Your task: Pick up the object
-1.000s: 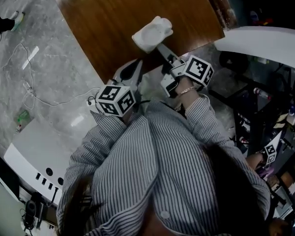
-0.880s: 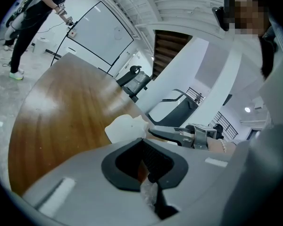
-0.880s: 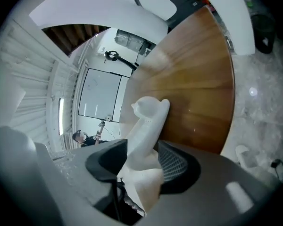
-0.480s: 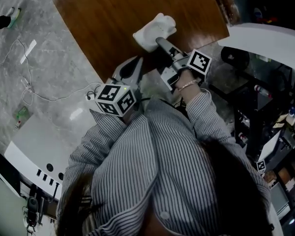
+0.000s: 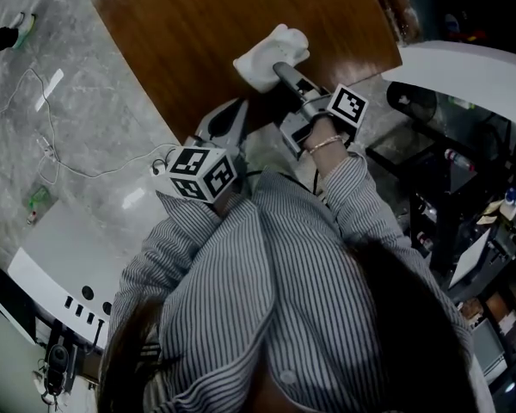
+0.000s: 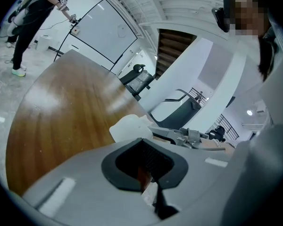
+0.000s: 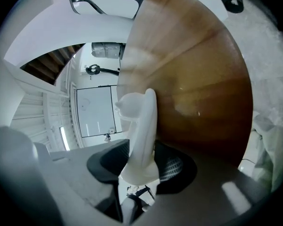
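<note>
Head view: the object [image 5: 271, 57] lay on the table [image 5: 181, 33], the right gripper [image 5: 281, 70] at its near edge. Left gripper view: the left gripper [image 6: 144, 166] had its jaws clenched, empty. Right gripper view: the jaws were closing around the object, not yet clamped. The grasp looked in hand; lifting would first need a firm hold.
</note>
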`<state>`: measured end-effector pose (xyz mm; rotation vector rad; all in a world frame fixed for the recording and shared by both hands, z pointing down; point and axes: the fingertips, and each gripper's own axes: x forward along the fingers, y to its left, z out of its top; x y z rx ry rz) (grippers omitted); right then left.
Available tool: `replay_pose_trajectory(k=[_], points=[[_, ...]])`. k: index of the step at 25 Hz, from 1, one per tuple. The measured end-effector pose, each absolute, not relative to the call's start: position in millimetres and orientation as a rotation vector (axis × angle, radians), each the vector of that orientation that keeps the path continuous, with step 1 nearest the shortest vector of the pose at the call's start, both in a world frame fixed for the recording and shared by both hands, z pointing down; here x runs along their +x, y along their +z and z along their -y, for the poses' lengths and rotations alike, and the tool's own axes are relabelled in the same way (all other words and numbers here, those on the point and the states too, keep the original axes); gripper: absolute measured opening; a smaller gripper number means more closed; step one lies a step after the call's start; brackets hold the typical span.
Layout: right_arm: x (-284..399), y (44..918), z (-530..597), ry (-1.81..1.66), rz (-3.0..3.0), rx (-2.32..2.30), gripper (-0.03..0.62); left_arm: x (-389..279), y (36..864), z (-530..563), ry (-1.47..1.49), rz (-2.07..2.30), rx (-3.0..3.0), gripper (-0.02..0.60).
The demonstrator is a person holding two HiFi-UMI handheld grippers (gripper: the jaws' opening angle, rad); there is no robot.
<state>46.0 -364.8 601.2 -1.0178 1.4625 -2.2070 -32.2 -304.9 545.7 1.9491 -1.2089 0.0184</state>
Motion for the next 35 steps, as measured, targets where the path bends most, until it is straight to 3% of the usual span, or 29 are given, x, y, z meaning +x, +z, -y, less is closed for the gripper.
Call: replay_pose_trajectory(k=[10,25,35], points=[[49.1,571.3,371.3,-2.101,-1.588,-1.004,0.144,-38.8,523.0,308.9,-0.026,1.253,1.970,0.006],[40.4,450.2,375.3,-1.574,-2.127,-1.021,0.140,-74.7,449.9,329.1,-0.137,1.350,2.116,0.006],[41.9,464.8,322.7,-1.708,-2.117,-1.006,0.133,-81.4,455.3,302.6,-0.155,1.384,2.059,0.006]])
